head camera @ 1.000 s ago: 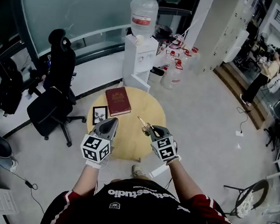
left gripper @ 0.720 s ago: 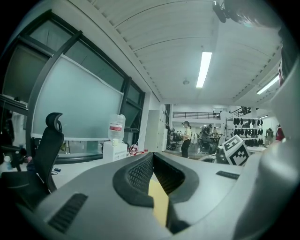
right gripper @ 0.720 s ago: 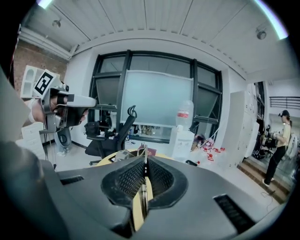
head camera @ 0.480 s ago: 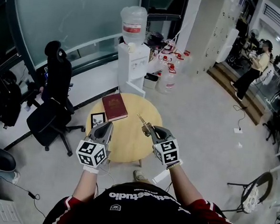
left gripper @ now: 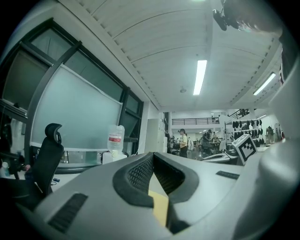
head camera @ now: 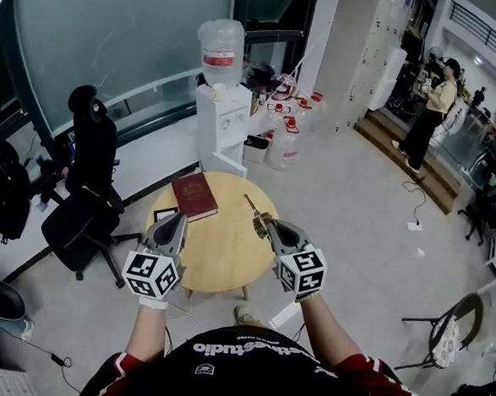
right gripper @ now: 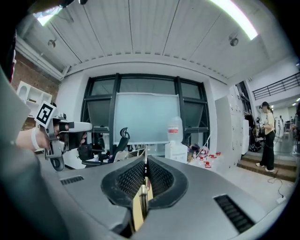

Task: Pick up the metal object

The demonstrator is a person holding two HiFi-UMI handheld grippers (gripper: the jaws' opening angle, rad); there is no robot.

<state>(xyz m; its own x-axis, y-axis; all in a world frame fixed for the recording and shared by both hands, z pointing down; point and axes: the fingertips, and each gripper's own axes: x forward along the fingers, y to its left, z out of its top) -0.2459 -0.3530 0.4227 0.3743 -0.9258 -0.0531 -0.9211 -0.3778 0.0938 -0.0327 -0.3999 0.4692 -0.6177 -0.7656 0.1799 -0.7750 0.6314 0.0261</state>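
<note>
Legible writing: white print on the person's dark shirt [head camera: 250,348], of which only "studio" can be read. The water bottle [head camera: 220,51] on the far dispenser has a red label, and the red book [head camera: 195,197] has a gold emblem; the text on both is too small to read. The cube on each gripper carries black-and-white square markers.

Metal object [head camera: 253,212]: slender and brass-gold, with a thin rod at its tip. It is raised above the round wooden table [head camera: 218,263], right of the book, and points far-left.

Right gripper [head camera: 268,228]: jaws nearly together, pads clamped on the metal object [right gripper: 145,165], which runs straight out between them.

Left gripper [head camera: 179,220]: jaws closed tip to tip with nothing between them. It is held over the table's left edge, near the book.
</note>
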